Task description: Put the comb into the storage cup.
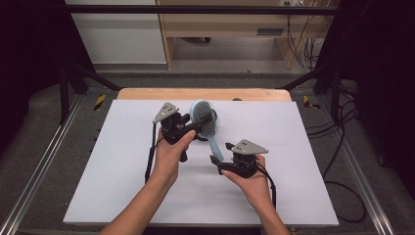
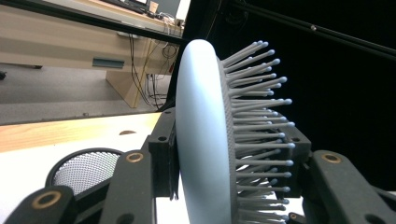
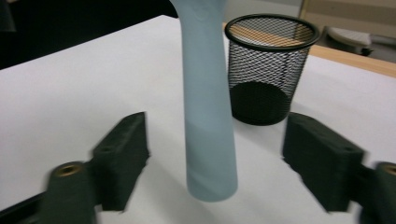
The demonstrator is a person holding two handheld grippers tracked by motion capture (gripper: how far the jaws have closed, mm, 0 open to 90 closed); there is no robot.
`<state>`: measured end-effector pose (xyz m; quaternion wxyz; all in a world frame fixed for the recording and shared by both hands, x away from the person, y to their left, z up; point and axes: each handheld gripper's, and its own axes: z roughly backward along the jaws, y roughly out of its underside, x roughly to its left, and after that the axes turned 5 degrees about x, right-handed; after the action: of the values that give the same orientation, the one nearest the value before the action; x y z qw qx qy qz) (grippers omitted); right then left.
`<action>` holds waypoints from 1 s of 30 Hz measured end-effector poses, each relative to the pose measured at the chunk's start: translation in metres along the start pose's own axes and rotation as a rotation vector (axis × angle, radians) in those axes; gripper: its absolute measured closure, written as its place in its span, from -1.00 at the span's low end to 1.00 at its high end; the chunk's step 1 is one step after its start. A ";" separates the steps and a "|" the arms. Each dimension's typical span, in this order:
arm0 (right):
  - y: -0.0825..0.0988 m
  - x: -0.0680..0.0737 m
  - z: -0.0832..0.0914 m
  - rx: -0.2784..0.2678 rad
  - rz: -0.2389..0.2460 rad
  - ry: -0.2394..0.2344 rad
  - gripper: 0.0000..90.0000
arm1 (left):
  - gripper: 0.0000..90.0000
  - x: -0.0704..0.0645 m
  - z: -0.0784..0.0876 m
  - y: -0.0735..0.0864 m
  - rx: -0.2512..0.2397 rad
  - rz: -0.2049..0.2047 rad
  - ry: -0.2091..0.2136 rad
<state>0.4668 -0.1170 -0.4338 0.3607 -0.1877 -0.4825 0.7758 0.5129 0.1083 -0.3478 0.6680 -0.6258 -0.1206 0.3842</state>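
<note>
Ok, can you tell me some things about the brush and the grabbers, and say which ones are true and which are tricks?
1. The left gripper is clamped on the head of the blue hairbrush. True.
2. The right gripper squeezes the brush handle tight. False: its fingers stand apart from the handle, which hangs between them.
3. A black mesh cup stands on the white table. True.
4. The mesh cup is full of pens. False: it looks empty.
5. The brush lies flat on the table. False: it is held up above the table.
</note>
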 end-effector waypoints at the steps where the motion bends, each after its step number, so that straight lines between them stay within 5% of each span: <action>1: 0.000 0.000 0.000 -0.001 0.002 0.012 -0.60 | 0.17 0.000 0.000 -0.001 -0.004 -0.002 -0.002; 10: 0.006 -0.008 0.002 0.068 -0.009 0.015 -0.78 | 0.16 0.001 0.003 -0.016 -0.038 0.014 0.016; 19: 0.013 -0.018 0.011 0.126 -0.003 0.032 -0.82 | 0.16 0.002 0.004 -0.035 -0.071 -0.058 -0.004; 22: 0.019 -0.025 0.016 0.171 0.003 0.053 -0.80 | 0.16 0.004 0.001 -0.041 -0.075 -0.067 -0.007; 30: 0.038 -0.048 0.047 0.135 -0.037 0.154 -0.86 | 0.16 0.011 -0.007 -0.055 -0.089 -0.069 -0.013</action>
<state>0.4549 -0.1918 -0.4486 0.4230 -0.2129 -0.4033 0.7830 0.5445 0.1151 -0.3014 0.6514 -0.6480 -0.1633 0.3594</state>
